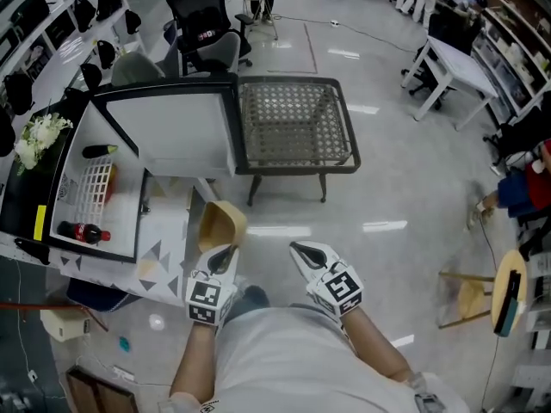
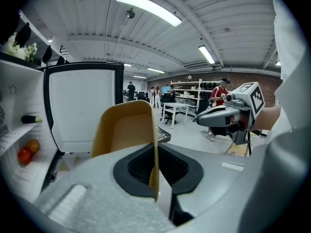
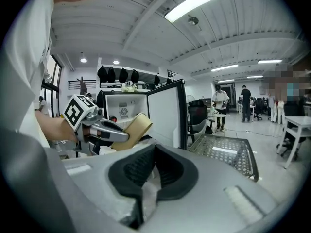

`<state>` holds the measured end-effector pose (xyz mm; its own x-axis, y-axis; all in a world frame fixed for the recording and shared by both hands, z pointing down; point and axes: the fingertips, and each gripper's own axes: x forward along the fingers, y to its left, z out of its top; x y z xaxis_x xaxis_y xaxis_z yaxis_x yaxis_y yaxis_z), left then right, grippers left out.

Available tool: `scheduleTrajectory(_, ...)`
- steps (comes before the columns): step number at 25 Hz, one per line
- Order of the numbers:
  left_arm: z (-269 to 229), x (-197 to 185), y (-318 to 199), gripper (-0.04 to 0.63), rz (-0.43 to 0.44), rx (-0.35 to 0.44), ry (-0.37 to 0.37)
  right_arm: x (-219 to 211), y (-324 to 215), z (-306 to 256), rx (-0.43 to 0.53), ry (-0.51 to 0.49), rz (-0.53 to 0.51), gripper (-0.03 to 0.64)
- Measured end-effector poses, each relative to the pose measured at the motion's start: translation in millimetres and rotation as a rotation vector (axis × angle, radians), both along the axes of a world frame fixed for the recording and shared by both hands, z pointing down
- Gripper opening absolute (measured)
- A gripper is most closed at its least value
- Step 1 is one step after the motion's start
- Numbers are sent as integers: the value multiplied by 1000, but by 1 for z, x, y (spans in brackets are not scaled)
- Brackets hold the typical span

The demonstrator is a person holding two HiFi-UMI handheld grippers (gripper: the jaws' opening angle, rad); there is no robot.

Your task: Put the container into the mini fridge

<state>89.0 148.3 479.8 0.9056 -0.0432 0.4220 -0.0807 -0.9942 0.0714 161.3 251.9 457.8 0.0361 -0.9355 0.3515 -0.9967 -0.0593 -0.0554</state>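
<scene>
"Pinching the container by one wall, is it?"

"Yes. The left gripper is clamped nearly closed on its thin side, holding it up before the open fridge, still well outside, probably lining up for a shelf."

"The right gripper?"

"Jaws together, nothing between them, kept aside. The container's bottom is hidden, and I can't make out how much shelf room is free."

container edge behind left hand-held gripper
</scene>
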Motion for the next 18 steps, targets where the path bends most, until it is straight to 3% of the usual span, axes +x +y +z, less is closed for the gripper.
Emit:
scheduleTrajectory(10,20,-7,-110,17,-59,-31,10,-2,-143,4,-18,29,-122,3)
scheduleTrajectory(18,32,-37,-172,17,-164,-27,17,-30,-226,11,-3,32,-246,3)
